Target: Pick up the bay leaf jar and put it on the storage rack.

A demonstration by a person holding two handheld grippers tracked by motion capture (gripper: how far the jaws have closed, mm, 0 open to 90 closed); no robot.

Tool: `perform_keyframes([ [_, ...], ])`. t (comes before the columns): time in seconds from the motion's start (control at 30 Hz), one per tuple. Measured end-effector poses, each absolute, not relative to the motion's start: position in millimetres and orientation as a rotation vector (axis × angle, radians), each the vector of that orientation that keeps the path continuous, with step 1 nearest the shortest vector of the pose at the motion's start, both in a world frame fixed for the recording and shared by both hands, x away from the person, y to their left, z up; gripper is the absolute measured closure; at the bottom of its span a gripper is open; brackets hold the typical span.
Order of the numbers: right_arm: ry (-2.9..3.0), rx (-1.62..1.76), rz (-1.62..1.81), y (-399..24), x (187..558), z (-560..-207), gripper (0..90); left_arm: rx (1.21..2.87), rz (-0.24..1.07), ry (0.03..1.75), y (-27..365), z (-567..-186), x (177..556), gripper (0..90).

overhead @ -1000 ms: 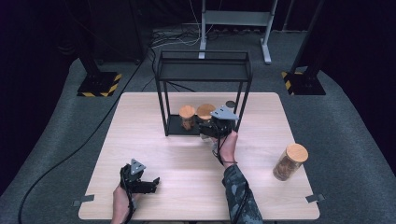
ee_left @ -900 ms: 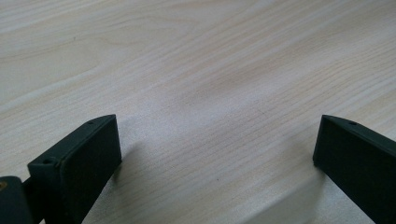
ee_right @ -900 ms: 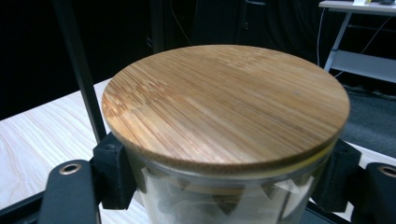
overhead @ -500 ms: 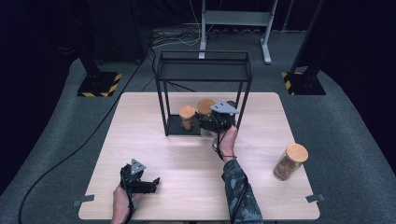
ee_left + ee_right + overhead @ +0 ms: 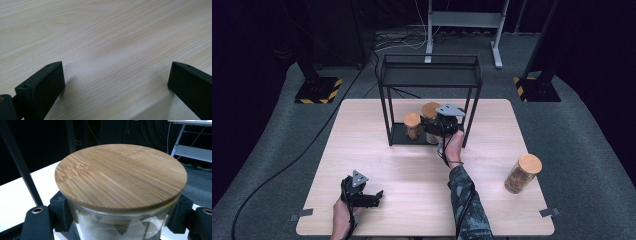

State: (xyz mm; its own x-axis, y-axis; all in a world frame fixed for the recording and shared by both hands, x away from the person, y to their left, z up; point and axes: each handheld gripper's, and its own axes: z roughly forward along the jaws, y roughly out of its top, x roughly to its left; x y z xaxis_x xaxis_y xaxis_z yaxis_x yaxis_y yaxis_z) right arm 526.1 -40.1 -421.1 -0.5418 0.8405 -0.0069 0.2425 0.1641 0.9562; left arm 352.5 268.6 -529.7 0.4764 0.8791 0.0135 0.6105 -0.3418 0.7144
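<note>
The round clear glass jar with a flat bamboo lid (image 5: pixel 121 176) is clamped just below its lid between the two black jaws of the right tongs (image 5: pixel 438 131); the jaws press on the glass from either side, closed as far as the jar's width allows. In the high view this jar (image 5: pixel 430 111) sits at the front right of the lower level of the black metal wire-frame rack (image 5: pixel 430 75), close to the rack's right front post. Whether its base rests on the rack's bottom plate or hangs just above it cannot be told. Pale and brown contents show through the glass in the right gripper view, but their nature is not discernible.

A second, smaller glass jar with a bamboo lid (image 5: pixel 412 125) stands on the same bottom plate, just beside the held jar on its left. The two appear near, and contact cannot be confirmed.

A third glass jar with a bamboo lid and brown contents (image 5: pixel 522 173) stands upright on the light wooden surface (image 5: pixel 412 165), near its right edge, well apart from the rack.

The left tongs (image 5: pixel 377 196) lie low over the near left part of the surface, jaws spread wide with nothing between them, bare wood grain showing in the gap.
</note>
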Motion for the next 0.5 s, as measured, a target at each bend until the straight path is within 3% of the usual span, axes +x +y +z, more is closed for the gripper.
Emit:
perform_keyframes([
  [0.5,1.880,1.054,1.380,-35,540,-425,24.5,2.079,0.534,1.222,268,-530,352,0.4],
])
